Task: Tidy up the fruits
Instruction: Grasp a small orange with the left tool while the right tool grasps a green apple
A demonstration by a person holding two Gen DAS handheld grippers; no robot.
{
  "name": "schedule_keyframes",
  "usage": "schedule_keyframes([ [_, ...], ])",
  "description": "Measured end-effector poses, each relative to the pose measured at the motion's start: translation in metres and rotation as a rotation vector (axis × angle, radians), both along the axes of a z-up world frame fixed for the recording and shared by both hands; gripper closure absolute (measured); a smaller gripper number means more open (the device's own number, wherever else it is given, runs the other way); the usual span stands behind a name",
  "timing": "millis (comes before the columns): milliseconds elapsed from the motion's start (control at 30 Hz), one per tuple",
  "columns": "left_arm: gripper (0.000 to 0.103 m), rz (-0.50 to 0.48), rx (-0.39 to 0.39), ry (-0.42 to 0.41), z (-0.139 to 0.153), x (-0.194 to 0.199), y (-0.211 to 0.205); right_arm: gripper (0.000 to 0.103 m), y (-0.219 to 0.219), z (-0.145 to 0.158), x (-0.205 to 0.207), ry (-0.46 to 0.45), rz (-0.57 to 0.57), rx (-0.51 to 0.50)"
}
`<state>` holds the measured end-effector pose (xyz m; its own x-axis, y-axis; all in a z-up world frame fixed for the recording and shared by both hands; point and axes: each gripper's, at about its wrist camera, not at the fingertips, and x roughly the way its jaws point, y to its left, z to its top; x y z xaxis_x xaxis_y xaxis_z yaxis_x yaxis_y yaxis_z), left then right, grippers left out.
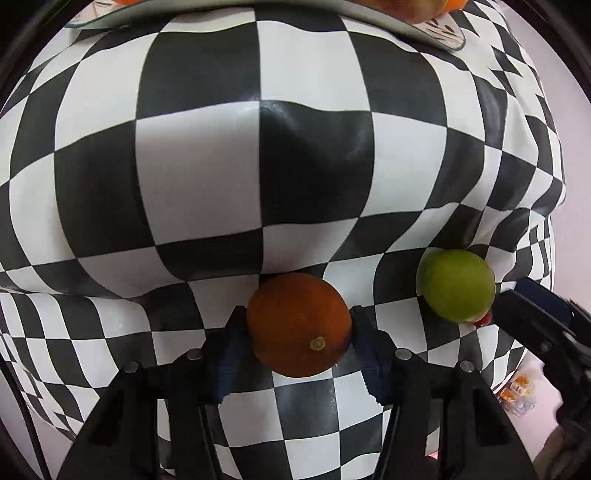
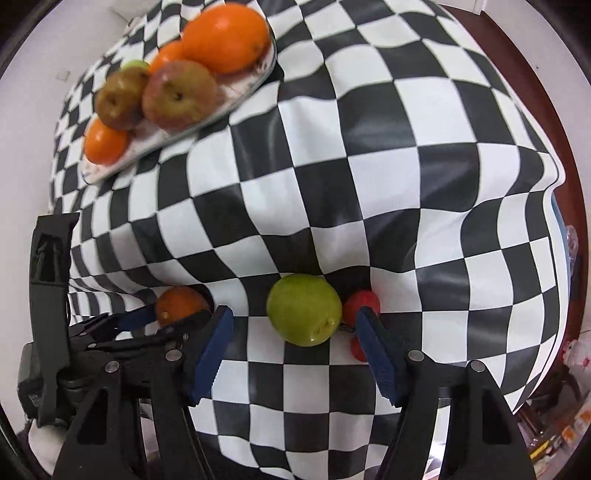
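Observation:
In the left wrist view an orange [image 1: 299, 324] sits between my left gripper's [image 1: 298, 325] blue pads, which touch both its sides. A green apple [image 1: 456, 284] lies to its right, with a red fruit [image 1: 483, 320] peeking out behind it. In the right wrist view my right gripper [image 2: 294, 325] is open, its fingers either side of the green apple [image 2: 303, 309] with gaps. The red fruit [image 2: 360, 300] lies just right of the apple. The orange [image 2: 180, 303] and left gripper [image 2: 173, 321] show at the left. A plate [image 2: 243, 94] at the far left holds several oranges and apples.
The table carries a wrinkled black-and-white checkered cloth [image 2: 369, 166] that drops off at the right edge [image 2: 554, 177]. The plate's rim [image 1: 436, 35] shows at the top of the left wrist view. My right gripper's body [image 1: 543, 325] shows at the right there.

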<state>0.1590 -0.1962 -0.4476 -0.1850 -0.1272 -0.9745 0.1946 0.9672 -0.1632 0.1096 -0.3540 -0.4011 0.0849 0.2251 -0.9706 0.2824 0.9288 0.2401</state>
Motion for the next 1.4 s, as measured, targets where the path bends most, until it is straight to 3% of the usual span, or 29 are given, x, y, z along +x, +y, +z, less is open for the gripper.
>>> schedule_keyframes([
  [200, 0.051, -0.016, 0.045, -0.055, 0.019, -0.01, 0.021, 0.032, 0.009, -0.027, 0.006, 0.055, 0.037, -0.016],
  [367, 0.051, 0.054, 0.04, -0.019, 0.0, -0.007, 0.036, 0.03, 0.019, -0.045, 0.015, 0.052, 0.075, -0.055],
  [633, 0.051, 0.08, 0.027, -0.018, -0.001, -0.005, 0.039, 0.03, 0.039, -0.051, 0.019, 0.071, 0.208, -0.13],
  [767, 0.051, 0.067, 0.034, -0.021, 0.004, 0.0, 0.041, 0.041, 0.05, -0.052, 0.018, 0.06, 0.272, -0.195],
  [867, 0.051, 0.042, 0.023, -0.014, 0.013, 0.012, 0.038, 0.041, 0.044, -0.045, 0.014, 0.046, 0.221, -0.104],
  [1000, 0.051, 0.025, 0.016, -0.004, 0.014, 0.008, 0.031, 0.041, 0.036, -0.047, 0.006, 0.071, 0.128, 0.16],
  [1233, 0.051, 0.042, 0.019, 0.005, 0.005, 0.013, 0.03, 0.04, 0.031, -0.065, 0.009, 0.074, 0.08, 0.182],
  [1400, 0.051, 0.047, 0.006, 0.001, 0.011, 0.023, 0.036, 0.041, 0.047, -0.076, 0.023, 0.076, 0.112, 0.155],
])
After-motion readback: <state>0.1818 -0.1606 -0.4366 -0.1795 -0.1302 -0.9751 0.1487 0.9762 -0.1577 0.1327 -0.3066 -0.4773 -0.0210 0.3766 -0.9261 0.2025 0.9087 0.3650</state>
